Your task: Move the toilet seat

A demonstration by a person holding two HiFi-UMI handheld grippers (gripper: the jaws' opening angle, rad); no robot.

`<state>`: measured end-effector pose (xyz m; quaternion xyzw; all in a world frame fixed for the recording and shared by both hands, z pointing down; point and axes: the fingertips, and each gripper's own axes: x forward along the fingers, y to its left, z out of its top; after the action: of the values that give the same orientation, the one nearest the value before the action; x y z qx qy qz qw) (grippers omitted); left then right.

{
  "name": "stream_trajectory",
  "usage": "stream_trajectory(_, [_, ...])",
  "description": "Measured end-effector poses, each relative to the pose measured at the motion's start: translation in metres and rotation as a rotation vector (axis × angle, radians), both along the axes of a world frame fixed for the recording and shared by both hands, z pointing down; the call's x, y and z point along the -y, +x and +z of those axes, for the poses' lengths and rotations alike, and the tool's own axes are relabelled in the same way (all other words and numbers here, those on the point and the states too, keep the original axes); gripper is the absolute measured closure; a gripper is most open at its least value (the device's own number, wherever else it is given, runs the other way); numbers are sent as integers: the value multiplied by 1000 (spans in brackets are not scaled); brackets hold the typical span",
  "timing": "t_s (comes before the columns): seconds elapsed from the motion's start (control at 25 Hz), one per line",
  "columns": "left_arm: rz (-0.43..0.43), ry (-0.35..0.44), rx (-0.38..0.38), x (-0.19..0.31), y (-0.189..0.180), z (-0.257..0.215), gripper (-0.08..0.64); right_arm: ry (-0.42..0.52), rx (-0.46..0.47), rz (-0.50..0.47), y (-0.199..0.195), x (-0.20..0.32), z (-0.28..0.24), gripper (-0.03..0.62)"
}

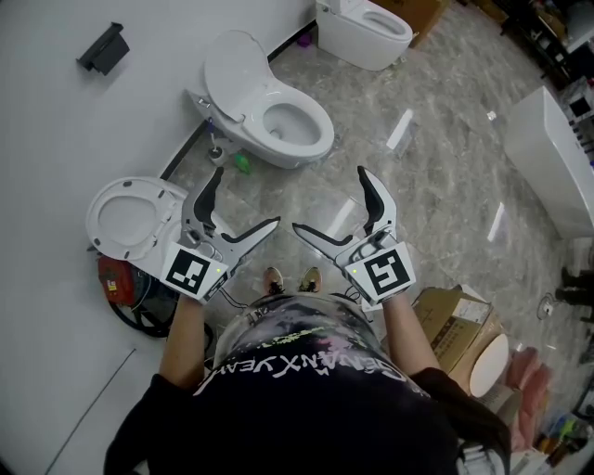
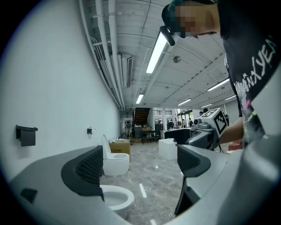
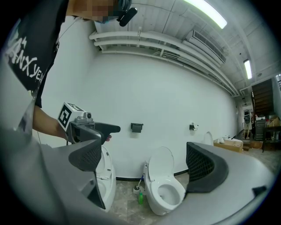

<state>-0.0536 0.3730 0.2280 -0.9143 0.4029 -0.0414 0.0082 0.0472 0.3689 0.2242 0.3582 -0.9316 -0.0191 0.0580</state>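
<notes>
Both tools are released and empty. The left tool (image 1: 247, 197) and the right tool (image 1: 329, 198) are held level in front of the person's chest. Their jaws are spread wide, and each gripper view shows only floor (image 1: 408, 176) and distant fixtures between the pads. I judge the task to be at its very start, with the approach not yet made.

Two toilets stand on the floor along the foot of the white wall (image 1: 56, 111). One toilet (image 1: 288, 125) is ahead, well apart from both tools, with its lid (image 1: 232, 60) tipped up. A second toilet (image 1: 104, 249) is at the person's left, just beside the left tool. Its toilet seat (image 1: 125, 218) appears raised against the wall, though the steep angle makes that uncertain.

Which seat is meant cannot be told. The next move calls for stepping in, bringing one tool to the seat's free front edge, clenching on that thin rim and swinging it about its hinge.

The left tool and forearm cover most of the near bowl. No hinge is visible, and a third toilet (image 1: 367, 28) is cut off at the top edge.
</notes>
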Motion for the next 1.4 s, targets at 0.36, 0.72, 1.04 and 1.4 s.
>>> stream_trajectory(0.36, [-27,11,14,-13,23,-2,51,7,-2,-25,24,-12,2,8])
stream_trajectory(0.72, [-57,13,29,-33,49,10,51,-2,-20,-66,49,-28,21,8])
stream_trajectory(1.04, [-62,10,29,-40,61,16,51,16,-15,-53,63,-32,20,8])
stream_trajectory(1.4, [-43,18,25,-22,65,24,51,23,-26,-34,68,-16,29,8])
